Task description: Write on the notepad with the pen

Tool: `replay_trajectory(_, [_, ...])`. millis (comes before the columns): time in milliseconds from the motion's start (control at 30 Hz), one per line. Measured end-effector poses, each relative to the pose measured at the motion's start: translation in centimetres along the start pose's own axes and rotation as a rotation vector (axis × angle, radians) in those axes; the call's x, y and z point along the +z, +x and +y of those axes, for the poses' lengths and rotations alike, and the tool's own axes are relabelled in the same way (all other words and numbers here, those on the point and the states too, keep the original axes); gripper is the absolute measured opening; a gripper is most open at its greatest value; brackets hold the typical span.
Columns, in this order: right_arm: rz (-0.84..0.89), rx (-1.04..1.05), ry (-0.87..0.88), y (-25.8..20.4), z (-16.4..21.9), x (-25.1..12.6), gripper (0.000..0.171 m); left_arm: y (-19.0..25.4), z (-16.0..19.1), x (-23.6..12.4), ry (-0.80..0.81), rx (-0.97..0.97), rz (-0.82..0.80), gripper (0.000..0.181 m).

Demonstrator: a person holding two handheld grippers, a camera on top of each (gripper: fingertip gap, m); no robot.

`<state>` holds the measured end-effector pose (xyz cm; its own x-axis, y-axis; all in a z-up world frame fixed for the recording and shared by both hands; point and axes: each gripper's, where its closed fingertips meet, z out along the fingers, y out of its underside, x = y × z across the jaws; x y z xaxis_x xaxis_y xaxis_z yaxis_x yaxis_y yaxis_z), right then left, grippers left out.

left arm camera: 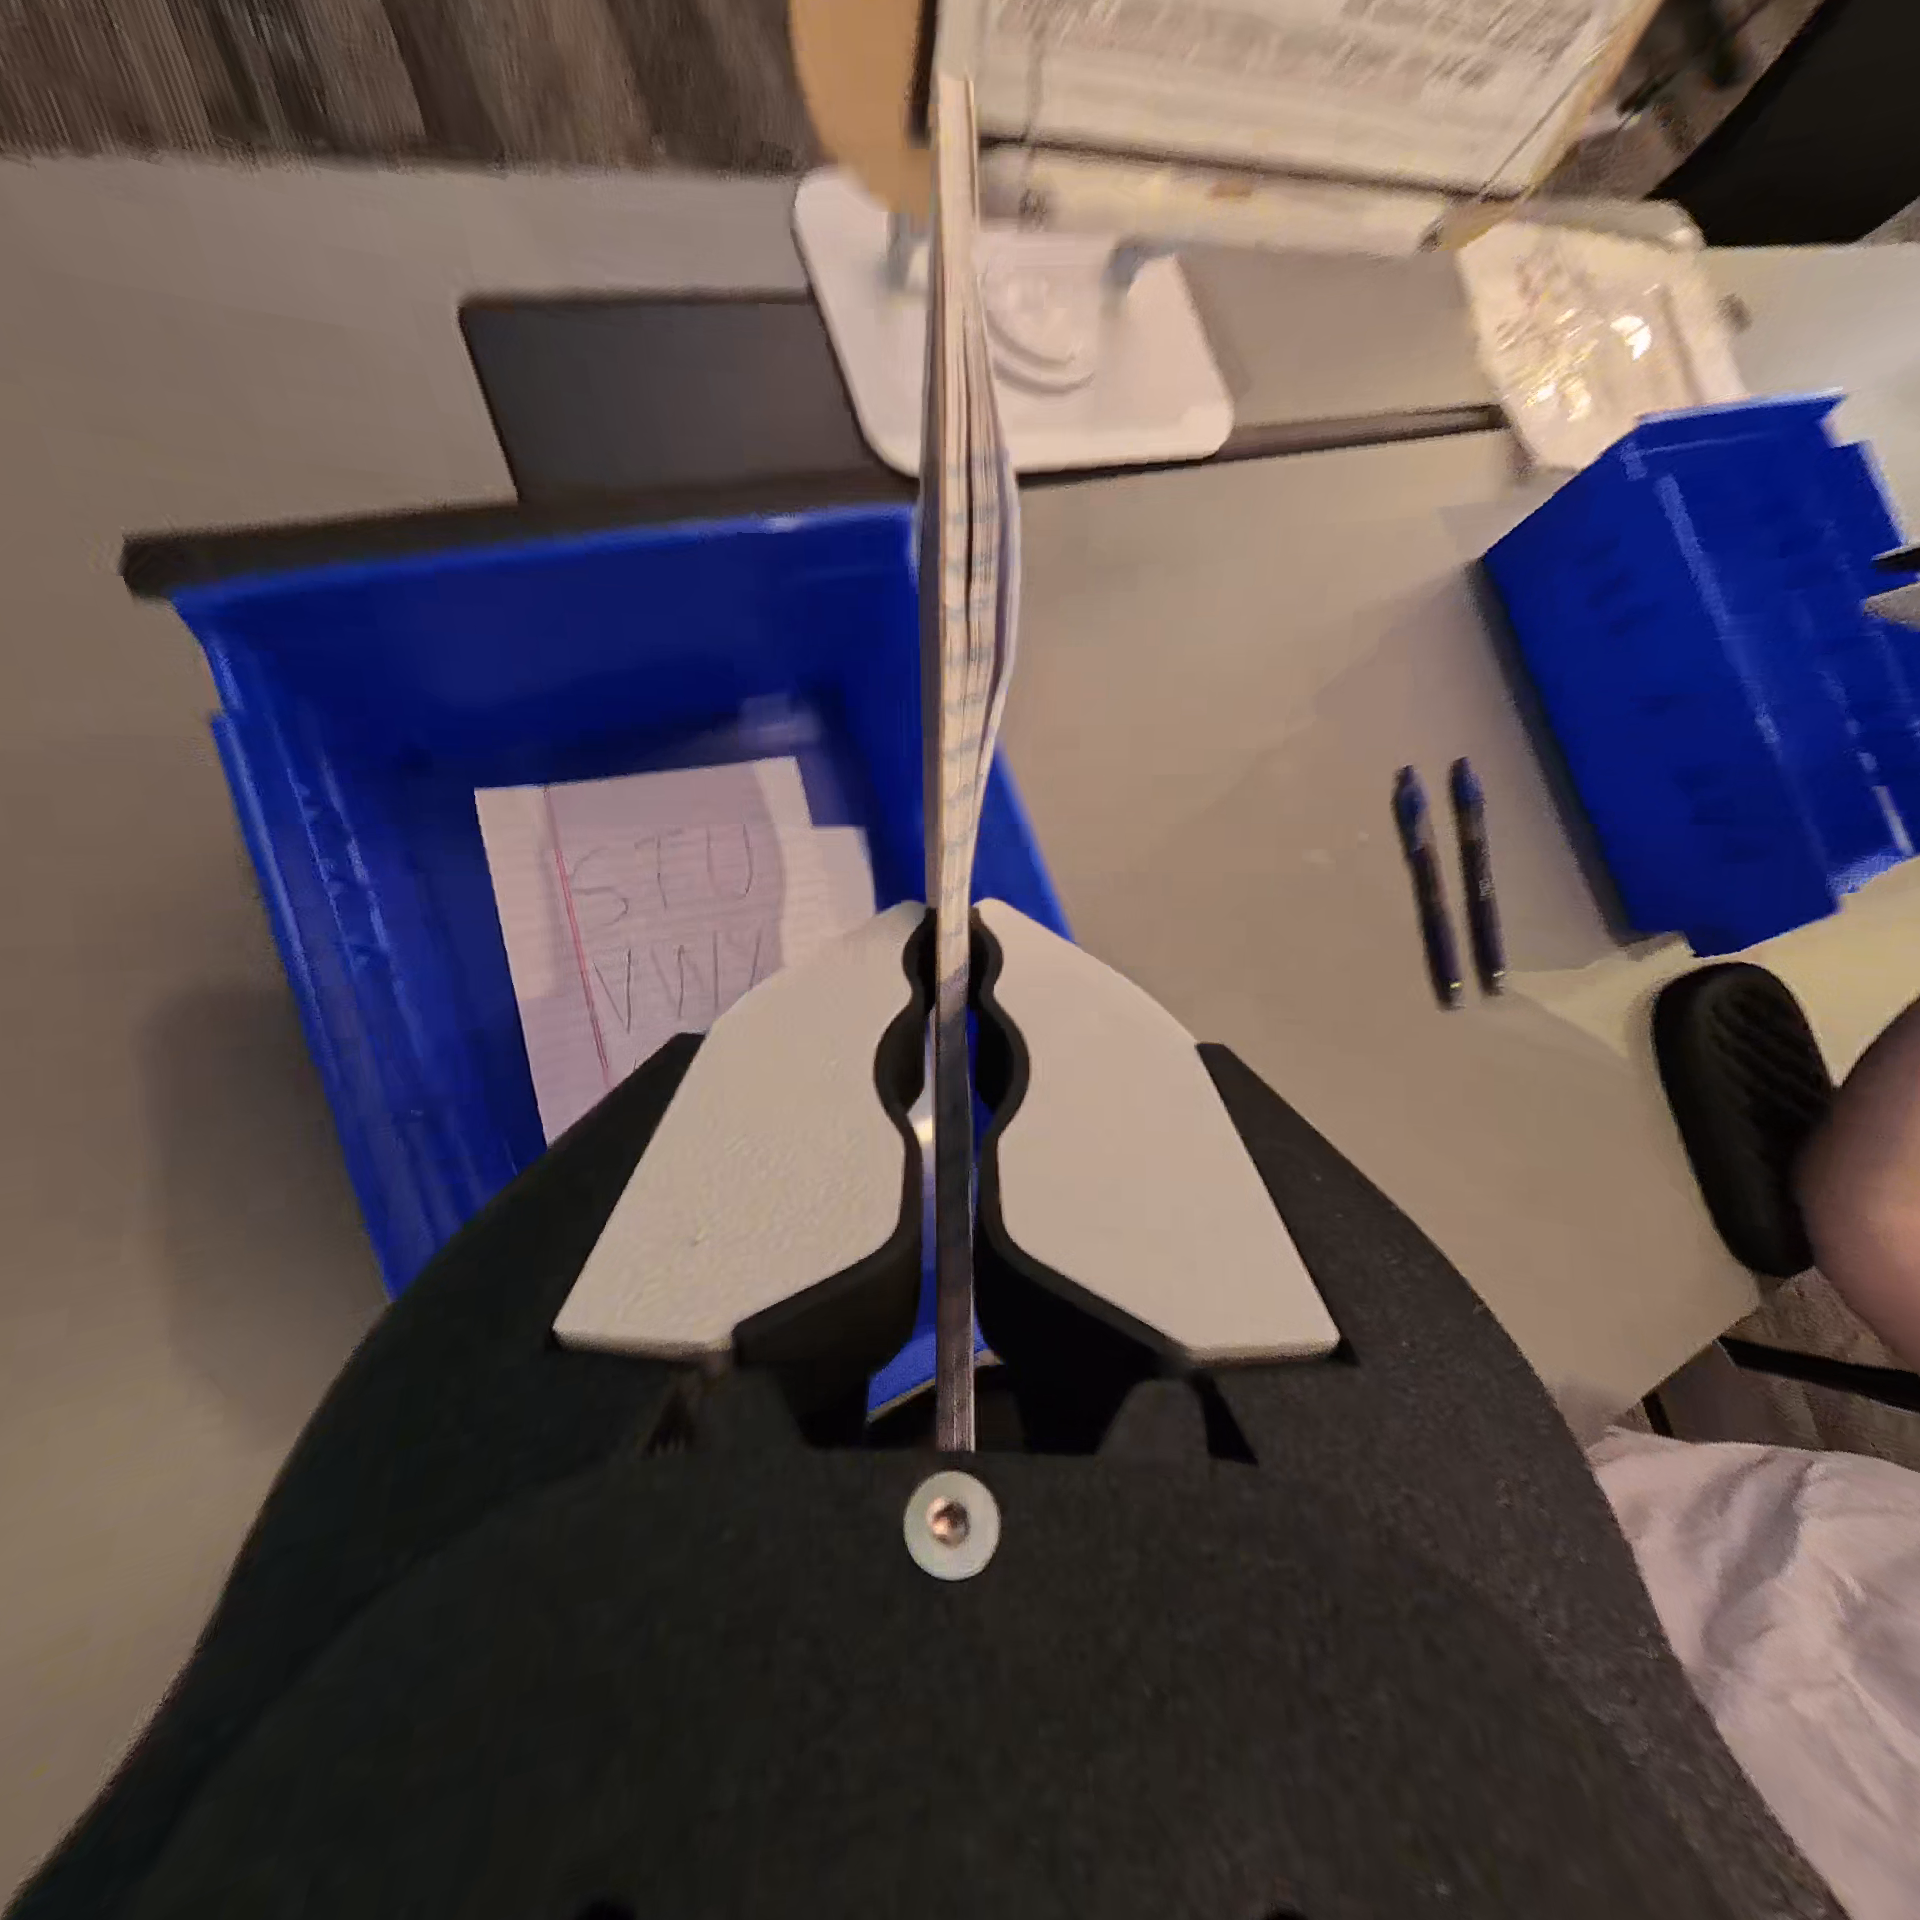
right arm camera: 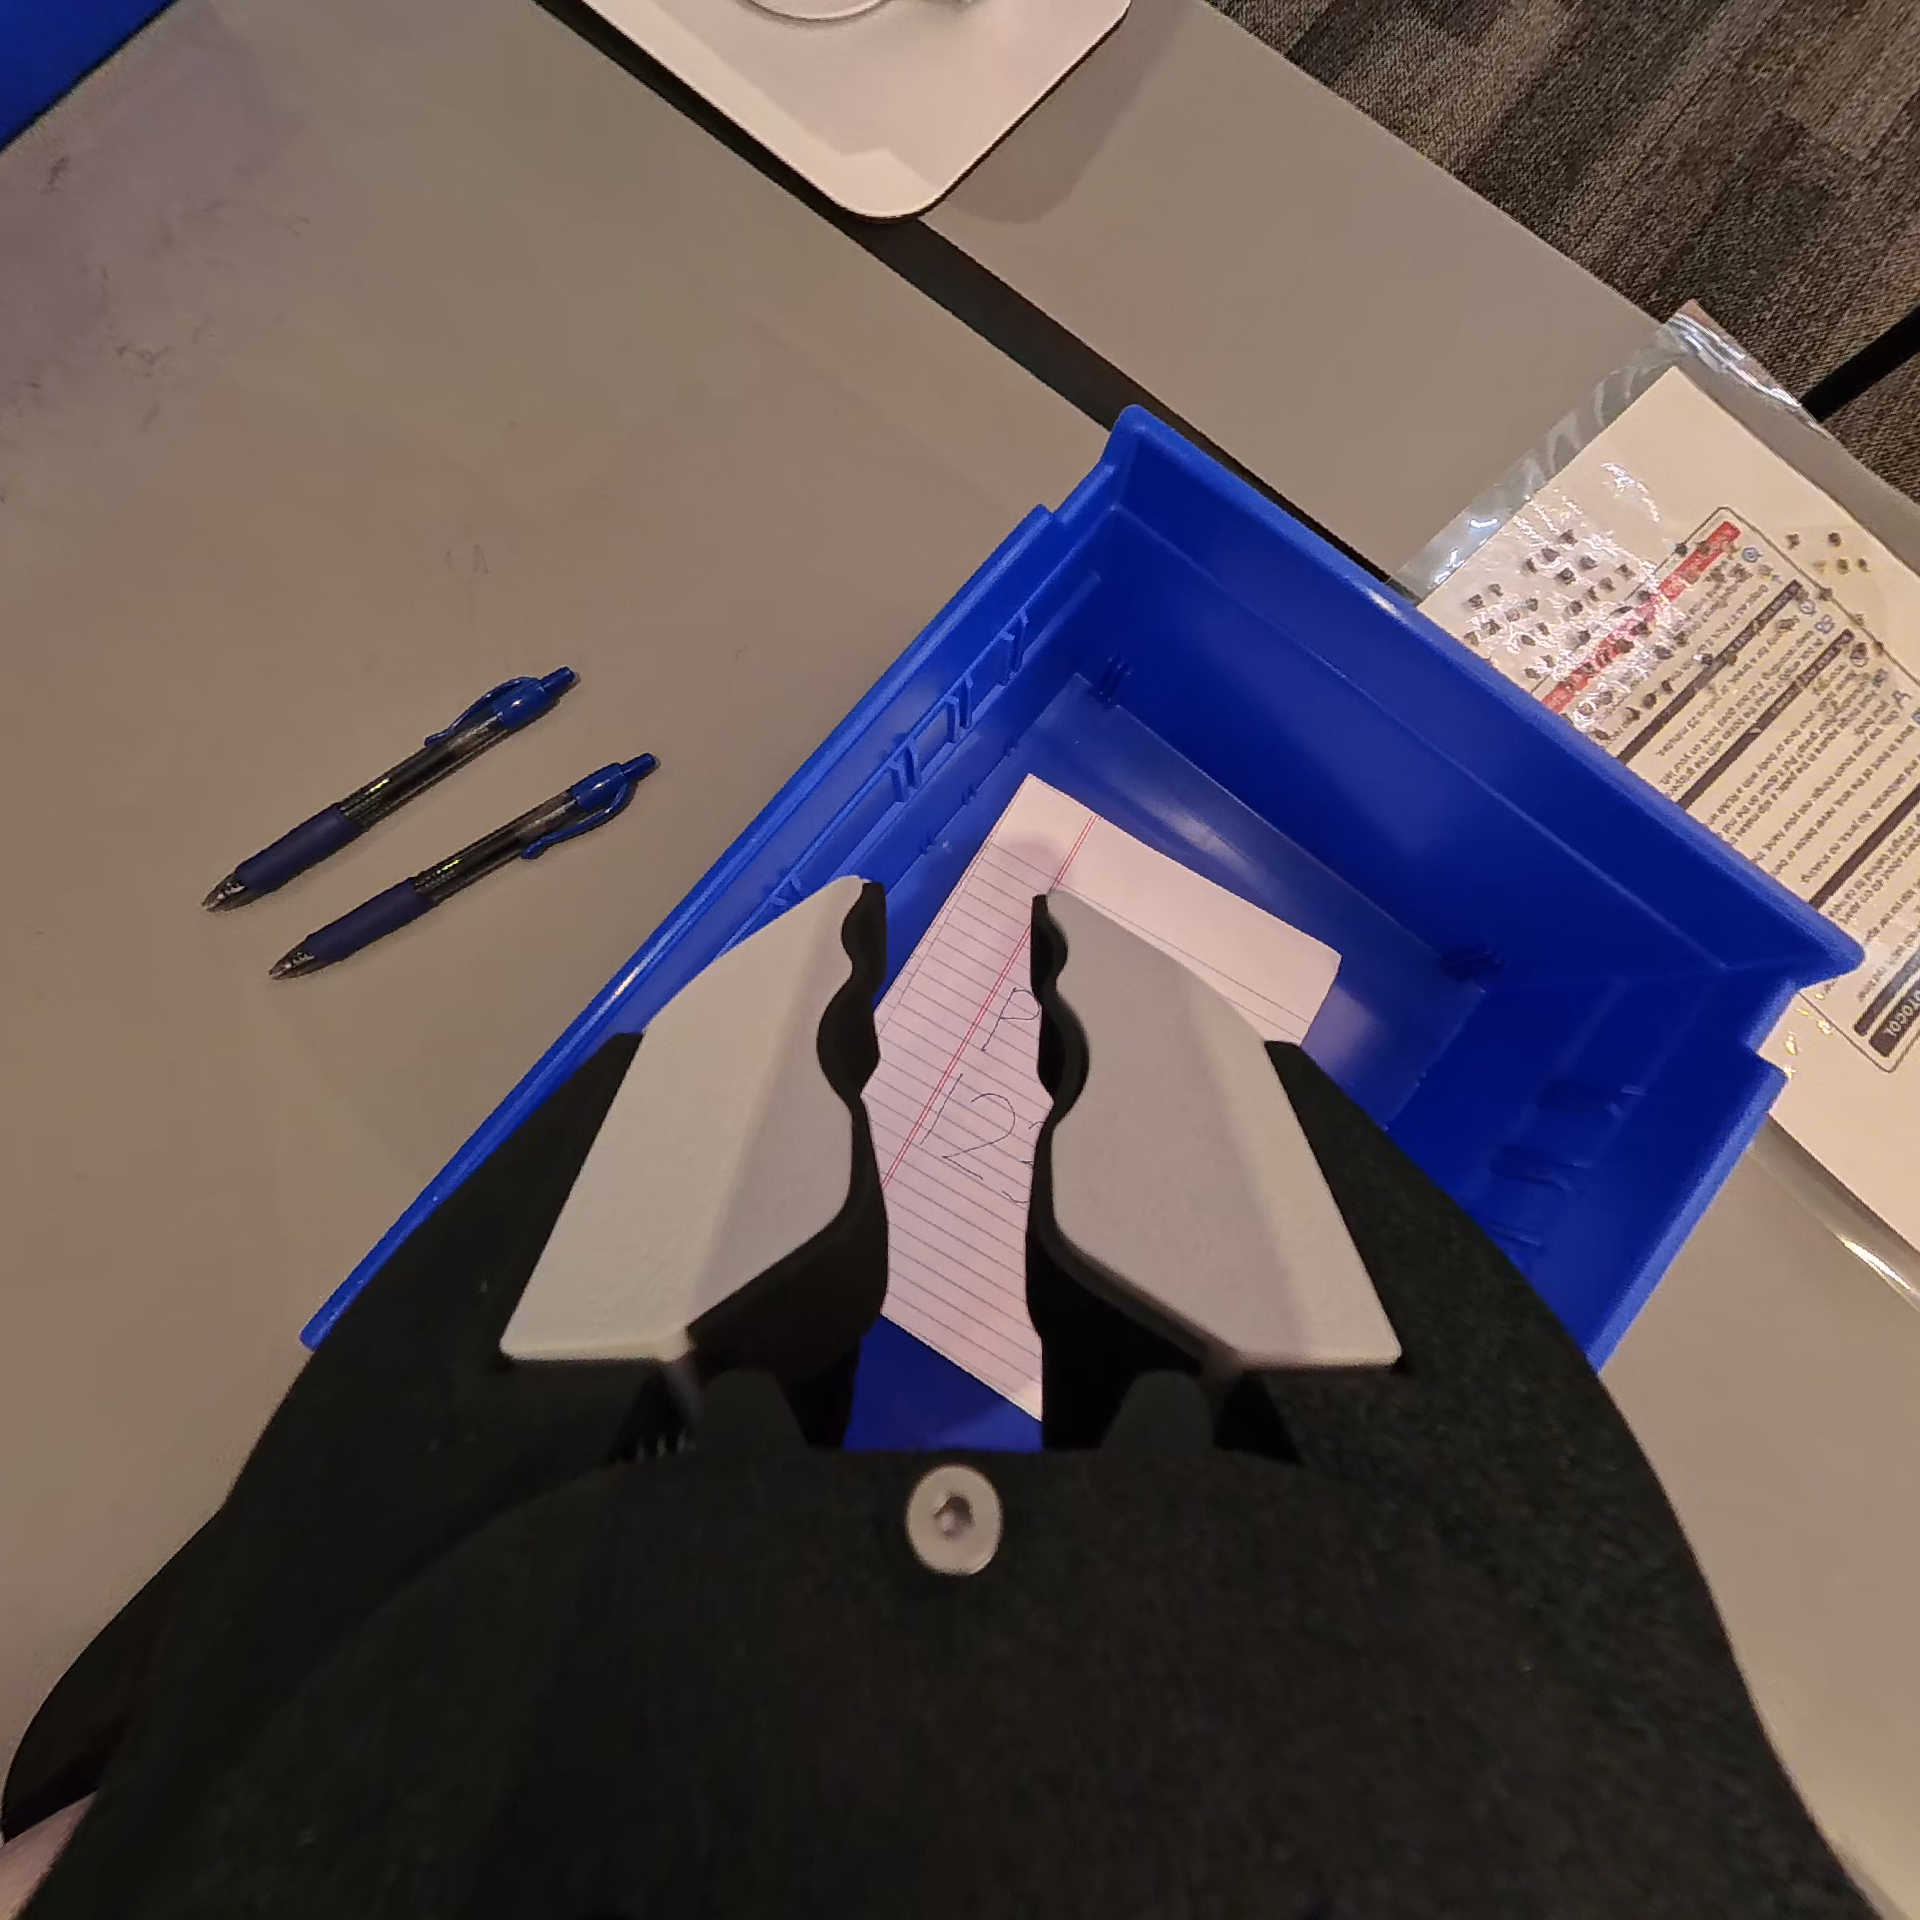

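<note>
So far the left tool (left arm camera: 954, 935) is clamped on the notepad (left arm camera: 966, 623) held edge-on at frame centre, while the right tool (right arm camera: 956, 904) gapes empty and both pens (right arm camera: 416, 821) lie untouched at the desk's (right arm camera: 364, 468) left, so writing seems unstarted

Pale grey bench (right arm camera: 436, 436) spreading ahead of the tongs, a dark seam (right arm camera: 997, 281) crossing it further out, dark mottled carpet floor (right arm camera: 1621, 135) beyond the bench's far edge, grey streaked flooring (left arm camera: 312, 83) up ahead to the left, soft warm indoor light
</note>
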<state>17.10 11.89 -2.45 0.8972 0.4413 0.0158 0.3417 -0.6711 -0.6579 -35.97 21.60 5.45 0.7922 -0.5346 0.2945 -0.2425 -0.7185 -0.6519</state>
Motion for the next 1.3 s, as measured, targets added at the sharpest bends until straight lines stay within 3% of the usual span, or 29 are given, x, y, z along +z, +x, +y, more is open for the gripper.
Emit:
replay_trajectory(133, [0.003,0.001,-0.007,0.1,0.1,0.1,0.026,6.5,-2.9,-3.7,0.137,0.059,0.110,0.004])
replay_trajectory(233, [0.007,-0.001,-0.011,0.1,0.1,0.1,0.027,12.5,-2.8,-3.1,0.188,0.003,0.322,0.004])
replay_trajectory(367, [0.009,-0.005,-0.008,-0.1,0.1,-0.1,0.027,16.5,0.1,2.4,0.206,-0.141,0.482,0.004])
replay_trajectory(567, [-0.002,-0.018,0.011,-0.6,-0.1,-0.5,0.027,17.5,6.8,12.1,0.083,-0.389,0.600,0.004])
replay_trajectory(800, [-0.017,-0.028,0.026,-0.9,-0.4,-0.6,0.026,16.8,10.2,17.4,0.087,-0.418,0.471,0.004])
replay_trajectory(1033, [-0.026,-0.032,0.038,-1.0,-0.5,-0.9,0.026,15.4,10.6,18.5,0.099,-0.382,0.318,0.006])
replay_trajectory(1300, [-0.029,-0.017,0.042,-0.6,0.0,-1.2,0.027,13.9,11.9,19.2,0.088,-0.242,0.056,0.021])
